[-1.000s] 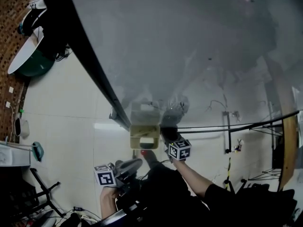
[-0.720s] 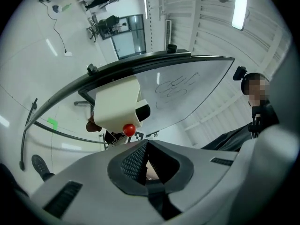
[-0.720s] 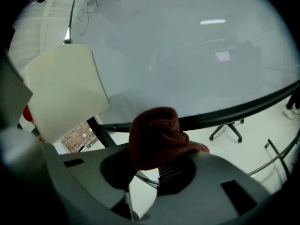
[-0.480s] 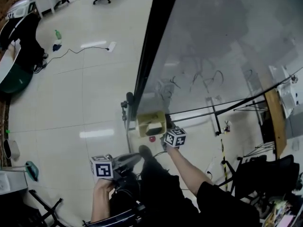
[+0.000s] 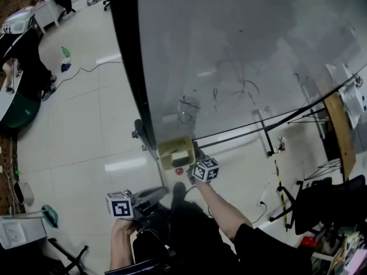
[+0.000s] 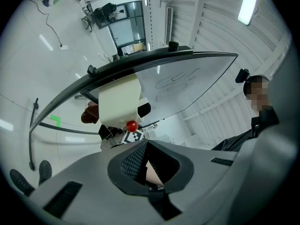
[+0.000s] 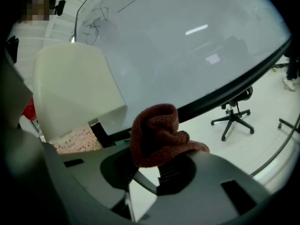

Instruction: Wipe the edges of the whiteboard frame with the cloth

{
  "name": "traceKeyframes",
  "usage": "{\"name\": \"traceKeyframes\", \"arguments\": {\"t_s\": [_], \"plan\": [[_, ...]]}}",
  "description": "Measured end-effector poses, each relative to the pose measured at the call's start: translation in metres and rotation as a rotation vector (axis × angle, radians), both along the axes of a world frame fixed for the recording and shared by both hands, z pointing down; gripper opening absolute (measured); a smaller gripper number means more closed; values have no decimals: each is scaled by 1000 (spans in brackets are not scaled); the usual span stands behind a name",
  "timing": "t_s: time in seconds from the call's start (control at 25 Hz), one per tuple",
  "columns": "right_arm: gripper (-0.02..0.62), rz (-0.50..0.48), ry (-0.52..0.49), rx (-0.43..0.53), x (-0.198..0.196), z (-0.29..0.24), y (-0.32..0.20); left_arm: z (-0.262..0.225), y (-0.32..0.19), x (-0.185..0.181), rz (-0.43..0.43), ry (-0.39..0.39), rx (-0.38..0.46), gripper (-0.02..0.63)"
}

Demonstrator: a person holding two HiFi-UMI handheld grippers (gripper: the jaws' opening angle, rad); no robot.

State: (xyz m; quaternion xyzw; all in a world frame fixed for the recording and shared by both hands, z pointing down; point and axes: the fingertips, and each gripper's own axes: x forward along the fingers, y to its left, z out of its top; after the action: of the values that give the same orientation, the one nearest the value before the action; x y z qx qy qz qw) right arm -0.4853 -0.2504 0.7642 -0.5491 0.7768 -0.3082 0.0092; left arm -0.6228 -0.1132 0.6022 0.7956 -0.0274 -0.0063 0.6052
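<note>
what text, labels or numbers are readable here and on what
None readable.
Whiteboard: handwritten scribbles, not legible as words.
Left tool cube and right tool cube: square coded patterns, no letters.

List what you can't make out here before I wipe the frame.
Right gripper view: the red-brown knitted cloth overlaps the black whiteboard frame; contact can't be told.
Head view: that cloth is hidden behind the cream box.
Head view: the frame's top is cut by the picture's edge.
Dark scribbles: too small to read.
</note>
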Motion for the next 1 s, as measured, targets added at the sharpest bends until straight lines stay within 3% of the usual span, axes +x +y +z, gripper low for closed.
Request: {"name": "traceKeyframes", "arguments": {"t_s": [0.16,0.36,0.56,1.0], "plan": [[86,-3,-89,66,-6,-5,-2,5,-4,4,-29,-27,-17,-4],[86,33,-150,81,-14,-4,1,12,-2,4,8,-62,-37,-3],[86,49,-133,88,-26,-2,-1,12,-18,-4,95,-46,-28,-5],[86,227,-198,99,-66,-10,-13,18,-47,-49,270,-43,-3,-5]]}}
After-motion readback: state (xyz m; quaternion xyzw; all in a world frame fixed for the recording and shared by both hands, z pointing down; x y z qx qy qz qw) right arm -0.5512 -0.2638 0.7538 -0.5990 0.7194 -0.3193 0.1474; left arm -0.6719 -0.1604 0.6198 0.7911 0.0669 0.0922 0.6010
